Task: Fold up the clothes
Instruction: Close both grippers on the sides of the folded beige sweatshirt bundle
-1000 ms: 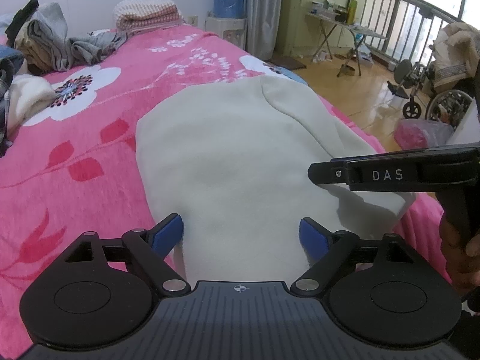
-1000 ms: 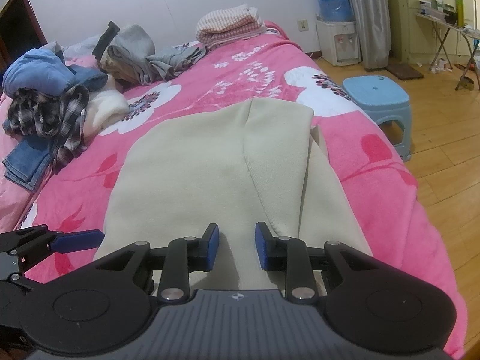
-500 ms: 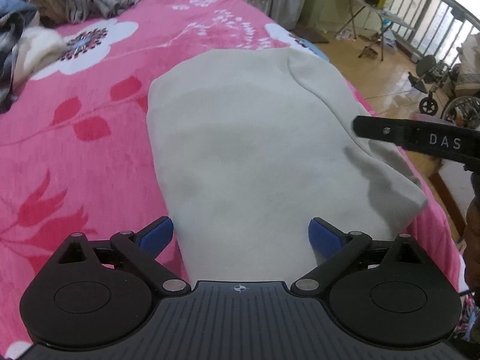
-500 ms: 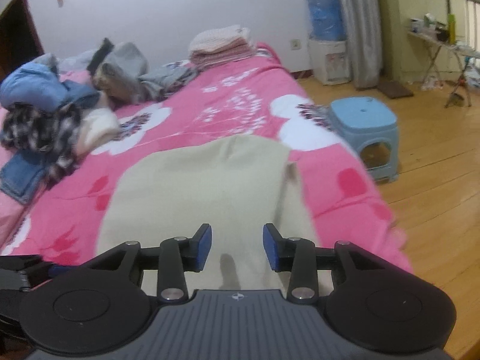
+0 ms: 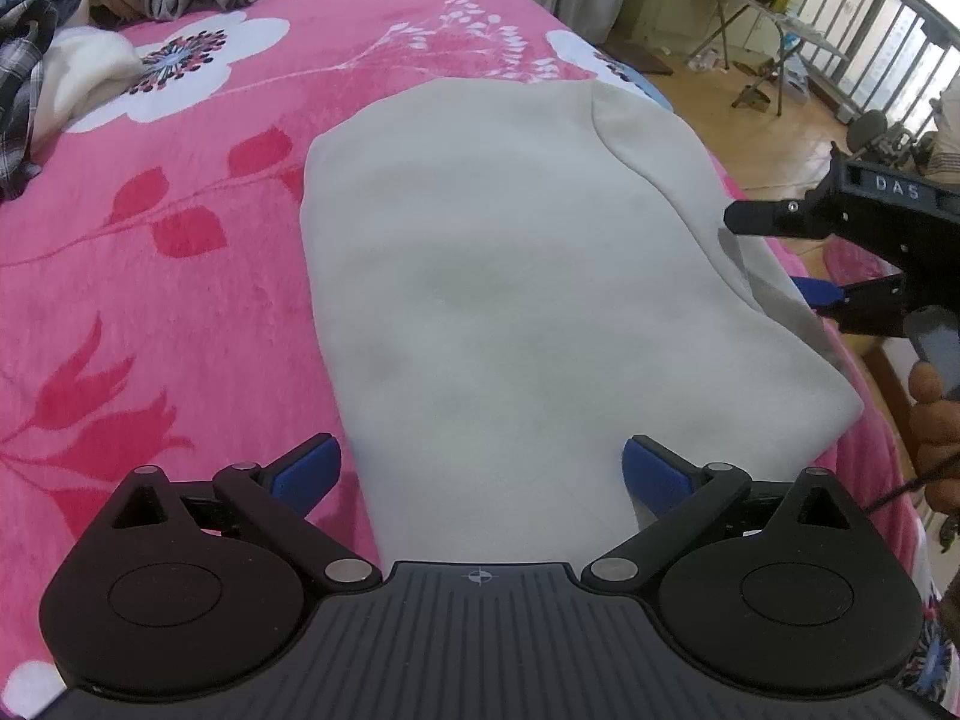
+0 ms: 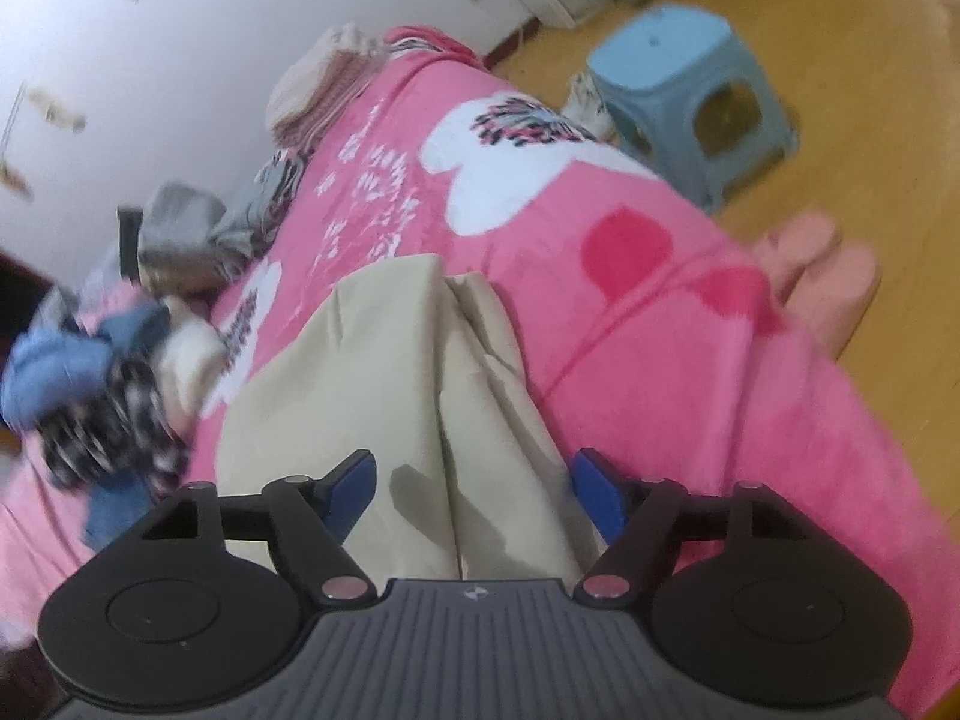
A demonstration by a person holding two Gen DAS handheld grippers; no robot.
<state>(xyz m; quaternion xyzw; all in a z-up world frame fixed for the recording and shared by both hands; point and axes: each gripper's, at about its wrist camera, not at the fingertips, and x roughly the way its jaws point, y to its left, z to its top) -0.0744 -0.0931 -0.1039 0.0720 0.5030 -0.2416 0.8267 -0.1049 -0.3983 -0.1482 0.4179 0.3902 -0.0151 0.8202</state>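
A cream garment [image 5: 510,276] lies flat on the pink flowered bed [image 5: 180,276], its right side folded over. It also shows in the right wrist view [image 6: 384,390]. My left gripper [image 5: 480,471] is open, empty, just above the garment's near edge. My right gripper [image 6: 471,492] is open and empty, tilted, over the garment's right near part. It also shows from the side in the left wrist view [image 5: 840,240], at the garment's right edge.
A pile of unfolded clothes [image 5: 54,48] lies at the far left of the bed [image 6: 96,372]. Folded towels [image 6: 318,90] sit at the head of the bed. A blue plastic stool [image 6: 690,96] stands on the wooden floor beside it.
My right gripper has opened from nearly shut to wide and has tilted and dropped toward the garment's right edge. My left gripper stayed open and moved closer over the garment.
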